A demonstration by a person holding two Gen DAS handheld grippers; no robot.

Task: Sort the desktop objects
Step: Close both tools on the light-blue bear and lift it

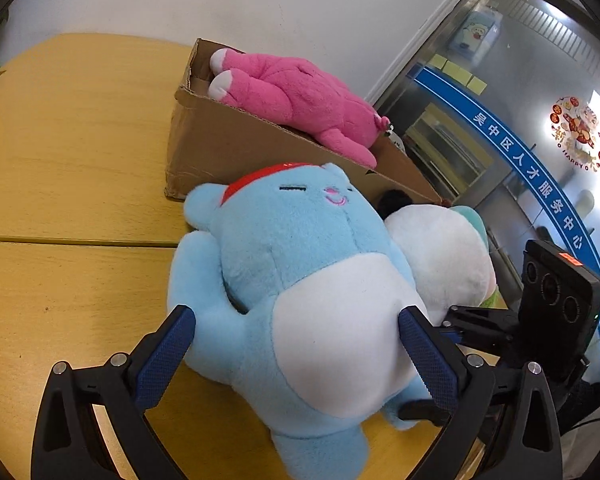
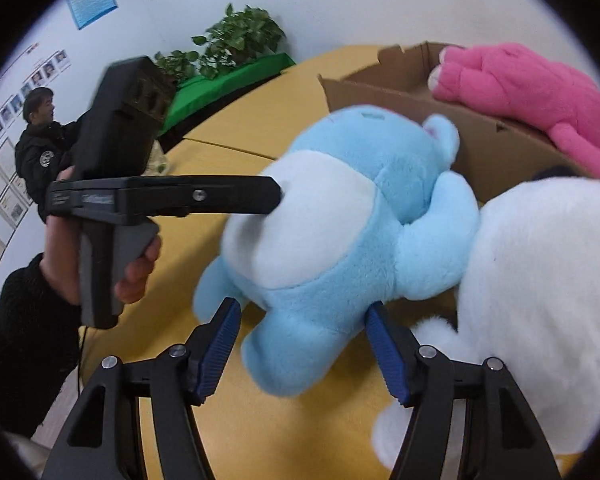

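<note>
A light blue plush bear with a white belly and red headband lies on its back on the wooden table, in front of a cardboard box. My left gripper straddles its belly, jaws wide, pads against the plush sides. My right gripper is around the bear's lower leg, jaws apart on each side of it. A pink plush lies across the box top, also seen in the right wrist view. A white plush lies against the bear's right.
The yellow wooden table extends left and far. A glass door with blue lettering is at right. Green plants stand beyond the table's far edge. A person in black stands by the wall.
</note>
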